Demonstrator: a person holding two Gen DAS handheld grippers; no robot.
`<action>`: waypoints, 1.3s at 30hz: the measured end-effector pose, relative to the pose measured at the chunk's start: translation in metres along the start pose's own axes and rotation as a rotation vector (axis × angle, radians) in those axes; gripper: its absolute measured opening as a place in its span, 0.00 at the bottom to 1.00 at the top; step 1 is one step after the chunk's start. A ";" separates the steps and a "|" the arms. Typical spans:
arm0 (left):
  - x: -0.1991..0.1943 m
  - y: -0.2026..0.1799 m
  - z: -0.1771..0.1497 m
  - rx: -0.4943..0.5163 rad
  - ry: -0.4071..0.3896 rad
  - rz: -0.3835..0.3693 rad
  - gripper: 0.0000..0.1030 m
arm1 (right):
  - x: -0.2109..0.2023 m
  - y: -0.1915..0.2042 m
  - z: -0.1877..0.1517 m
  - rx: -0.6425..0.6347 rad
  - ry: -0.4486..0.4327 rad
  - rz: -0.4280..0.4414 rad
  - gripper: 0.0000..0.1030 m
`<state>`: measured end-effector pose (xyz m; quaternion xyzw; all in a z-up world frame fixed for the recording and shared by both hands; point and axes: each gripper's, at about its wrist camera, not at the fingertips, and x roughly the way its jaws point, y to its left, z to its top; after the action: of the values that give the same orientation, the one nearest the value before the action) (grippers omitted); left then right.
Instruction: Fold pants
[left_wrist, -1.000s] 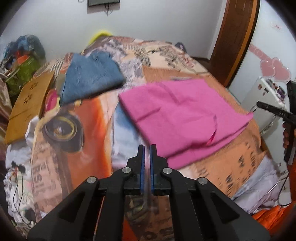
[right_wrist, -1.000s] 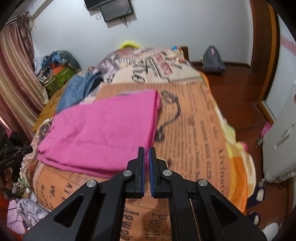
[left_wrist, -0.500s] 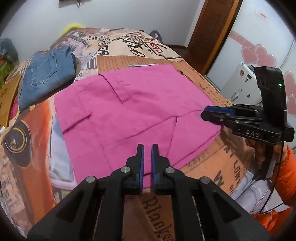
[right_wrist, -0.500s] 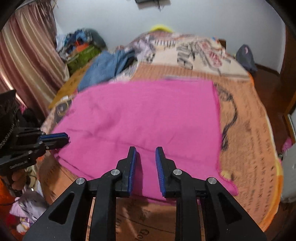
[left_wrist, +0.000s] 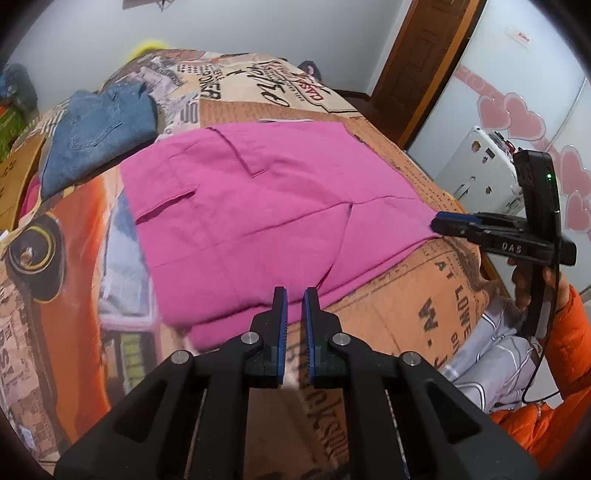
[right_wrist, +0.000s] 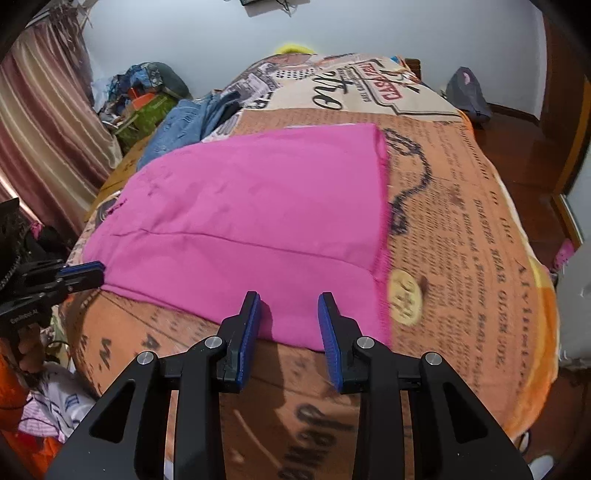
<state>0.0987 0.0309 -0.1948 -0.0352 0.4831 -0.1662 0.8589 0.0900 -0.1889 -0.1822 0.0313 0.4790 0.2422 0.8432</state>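
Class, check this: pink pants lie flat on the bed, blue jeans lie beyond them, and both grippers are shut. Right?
Not quite. The right gripper is open, fingers apart over the pants, as the right wrist view shows. The jeans part holds.

Printed on the bedspread (right_wrist: 461, 206), in red at the far end: "CASA" (left_wrist: 309, 92); upside down along the right edge, newsprint words "BEAR", "OLDER", "JOE" (right_wrist: 496, 280). On the body of the right tongs (left_wrist: 448, 226), in the left wrist view: "DAS" (left_wrist: 511, 248).
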 end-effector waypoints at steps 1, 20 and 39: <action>-0.004 0.002 0.001 -0.005 0.001 0.002 0.08 | -0.003 -0.004 0.001 -0.001 0.010 -0.015 0.27; 0.009 0.116 0.103 -0.202 -0.097 0.215 0.36 | 0.003 -0.040 0.109 -0.017 -0.158 -0.119 0.45; 0.070 0.154 0.102 -0.310 0.014 0.096 0.30 | 0.131 -0.097 0.163 0.032 0.039 -0.022 0.35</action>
<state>0.2566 0.1439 -0.2318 -0.1432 0.5100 -0.0485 0.8468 0.3164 -0.1877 -0.2254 0.0348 0.4996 0.2260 0.8355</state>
